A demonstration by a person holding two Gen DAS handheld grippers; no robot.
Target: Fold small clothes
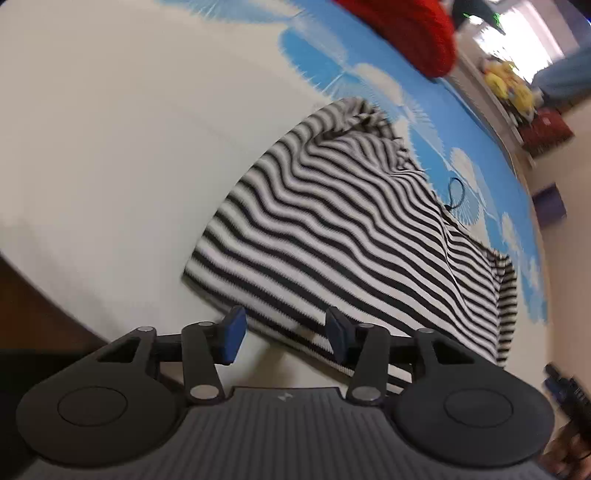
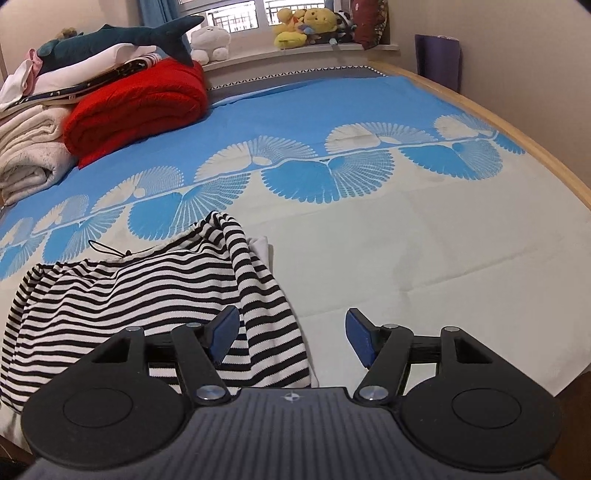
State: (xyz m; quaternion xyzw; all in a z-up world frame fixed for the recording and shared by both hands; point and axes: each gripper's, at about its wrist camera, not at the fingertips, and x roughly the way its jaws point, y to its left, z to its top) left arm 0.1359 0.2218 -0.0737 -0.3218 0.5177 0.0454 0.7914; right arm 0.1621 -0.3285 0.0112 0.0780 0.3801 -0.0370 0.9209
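Note:
A black-and-white striped garment (image 1: 332,229) lies partly folded on the bed, with a thin black cord loop (image 1: 456,192) at its far side. My left gripper (image 1: 286,338) is open just above the garment's near hem, and nothing is pinched between its blue pads (image 1: 232,338). In the right wrist view the same garment (image 2: 122,295) fills the lower left, one folded sleeve or edge running down toward me. My right gripper (image 2: 291,339) is open over the garment's near right corner. Its left fingertip (image 2: 223,338) is above the stripes and its right fingertip above bare sheet.
The bed sheet (image 2: 424,258) is cream near me and blue with fan patterns farther off. A folded red blanket (image 2: 140,107), white towels (image 2: 29,155) and a plush shark (image 2: 122,37) are piled at the back left. Soft toys (image 2: 306,22) line the windowsill. A wooden bed edge (image 2: 535,147) runs along the right.

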